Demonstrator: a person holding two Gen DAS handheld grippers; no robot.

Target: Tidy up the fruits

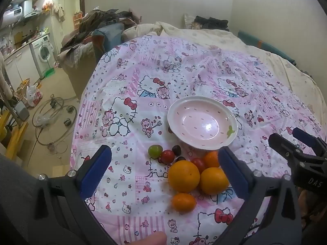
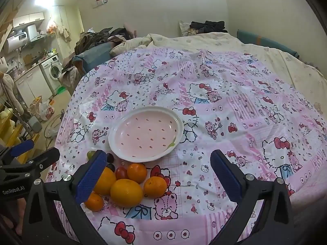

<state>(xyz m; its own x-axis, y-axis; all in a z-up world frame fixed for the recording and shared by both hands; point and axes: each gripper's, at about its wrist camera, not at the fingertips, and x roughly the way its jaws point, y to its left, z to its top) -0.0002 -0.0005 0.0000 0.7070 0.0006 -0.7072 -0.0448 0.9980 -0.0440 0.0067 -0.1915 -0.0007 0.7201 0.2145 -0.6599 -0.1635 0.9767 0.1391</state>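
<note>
Left tool (image 1: 164, 170), jaws spread wide and holding nothing, hovers above the fruit cluster on a pink cartoon-cat cloth (image 1: 204, 77) spread over a bed. Right tool (image 2: 158, 172), jaws likewise wide and empty, hangs to the right of the cluster; its dark frame appears at the right edge of the left wrist view, and the left tool's frame at the left edge of the right wrist view.

Pink plate (image 1: 202, 122), white-rimmed with seed-like flecks and a green leaf mark, lies on the cloth just beyond the fruit and holds no fruit.

Fruit cluster, all on the cloth: 2 large oranges (image 1: 183, 176) (image 1: 214, 180) side by side and touching; 1 small mandarin (image 1: 183, 201) nearest the camera; a second mandarin (image 1: 211, 159) close to the plate rim, partly behind the left tool's right finger; a third mandarin (image 2: 155, 186) at the right end of the group in the right wrist view; 2 red cherry tomatoes (image 1: 167, 156) (image 1: 198, 163); 1 green tomato (image 1: 155, 150) at the left end; 2 dark grapes (image 1: 176, 149) (image 1: 180, 158) between the tomatoes and the plate.

Background: washing machine (image 1: 43, 53) and heaped clothes (image 1: 102, 20).
</note>
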